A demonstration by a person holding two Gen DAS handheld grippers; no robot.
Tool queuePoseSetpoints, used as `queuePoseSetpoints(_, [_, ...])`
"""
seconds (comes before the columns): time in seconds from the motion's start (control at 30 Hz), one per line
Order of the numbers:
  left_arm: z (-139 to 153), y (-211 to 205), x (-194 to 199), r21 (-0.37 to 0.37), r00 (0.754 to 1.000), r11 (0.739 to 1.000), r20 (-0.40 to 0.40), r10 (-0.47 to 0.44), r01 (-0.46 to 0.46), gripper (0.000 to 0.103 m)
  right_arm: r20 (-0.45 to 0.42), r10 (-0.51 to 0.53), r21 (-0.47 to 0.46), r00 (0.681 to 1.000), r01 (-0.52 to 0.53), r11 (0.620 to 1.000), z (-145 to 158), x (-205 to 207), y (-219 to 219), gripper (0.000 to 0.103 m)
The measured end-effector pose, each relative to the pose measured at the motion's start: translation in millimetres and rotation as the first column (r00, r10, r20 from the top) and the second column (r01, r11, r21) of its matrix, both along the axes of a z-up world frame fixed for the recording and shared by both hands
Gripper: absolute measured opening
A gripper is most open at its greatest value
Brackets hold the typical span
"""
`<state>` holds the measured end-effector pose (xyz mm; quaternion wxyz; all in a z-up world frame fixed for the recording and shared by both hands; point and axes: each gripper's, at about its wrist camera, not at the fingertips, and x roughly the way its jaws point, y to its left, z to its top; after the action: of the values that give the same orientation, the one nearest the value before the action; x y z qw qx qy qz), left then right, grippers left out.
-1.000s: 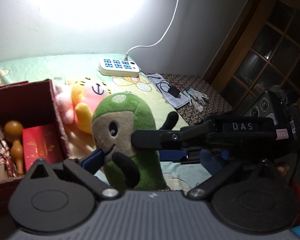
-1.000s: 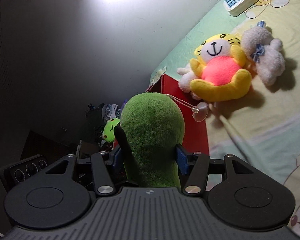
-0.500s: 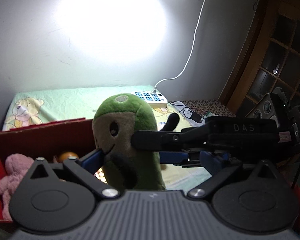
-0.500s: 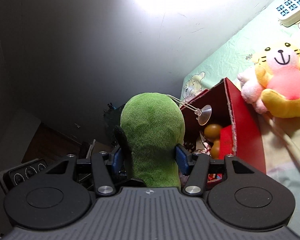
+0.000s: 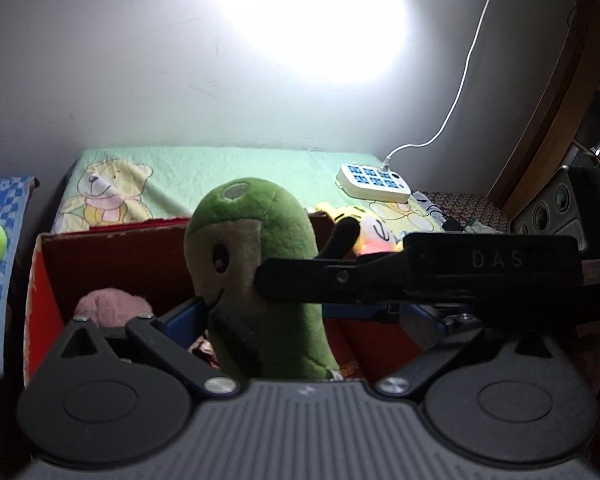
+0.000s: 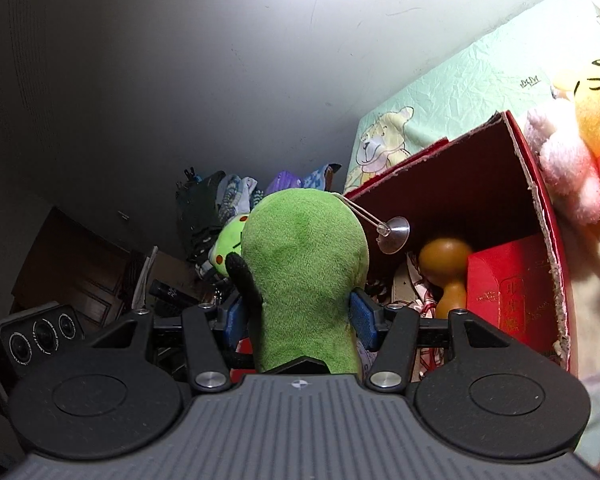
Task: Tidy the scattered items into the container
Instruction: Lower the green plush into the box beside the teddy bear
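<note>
A: So where's the green plush toy (image 6: 304, 276) at?
B: Upright over the red cardboard box (image 6: 540, 216), right gripper (image 6: 300, 320) fingers pinching its sides. Left gripper (image 5: 296, 316) fingers squeeze it too.
A: And inside the box?
B: A pink plush (image 5: 112, 306), a wooden gourd (image 6: 446, 268), a red packet (image 6: 512, 292).

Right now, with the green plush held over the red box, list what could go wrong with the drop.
1. Both the left gripper and the right gripper clamp the green plush; if only one opens, it may twist or hang instead of falling.
2. Its suction cup dangles on a cord and might catch on the red box wall.
3. The gourd, red packet and pink plush already fill the floor, so it may perch high.
</note>
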<state>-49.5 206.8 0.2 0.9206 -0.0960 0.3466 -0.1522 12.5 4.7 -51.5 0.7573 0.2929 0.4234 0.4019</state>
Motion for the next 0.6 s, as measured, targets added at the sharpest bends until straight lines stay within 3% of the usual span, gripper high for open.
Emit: queuePoseSetpoints(0.6, [-51, 8, 19, -0.001, 0.985, 1.000, -0.171, 0.003, -0.003, 0.100, -0.164, -0.001, -0.117, 0.986, -0.018, 0.993, -31, 16, 21, 0.057])
